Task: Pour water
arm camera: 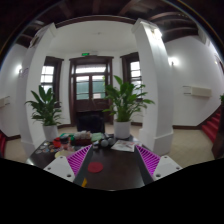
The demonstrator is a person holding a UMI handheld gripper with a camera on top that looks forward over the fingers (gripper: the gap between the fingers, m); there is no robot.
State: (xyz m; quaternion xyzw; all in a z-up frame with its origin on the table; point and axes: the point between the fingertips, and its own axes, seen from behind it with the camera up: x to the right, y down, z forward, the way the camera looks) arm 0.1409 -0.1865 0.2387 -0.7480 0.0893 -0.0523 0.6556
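Gripper (107, 160) hovers with fingers spread apart, holding nothing, above the dark tabletop (120, 170). No water vessel can be made out; small objects (62, 147) lie ahead-left beyond the fingertips.

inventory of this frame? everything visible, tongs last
table: 1, dark, just ahead of the tongs, small items on it too small to identify
red spot: 1, red, on the table between the fingers
potted plant: 1, green in white pot, beyond the table, left of the door
potted plant: 1, green in white pot, beyond the table, right of the door
columns: 2, white, flanking the room
door: 1, dark frame, far wall
staircase: 1, red, far right
tongs: 1, fingers with magenta pads, open, holding nothing
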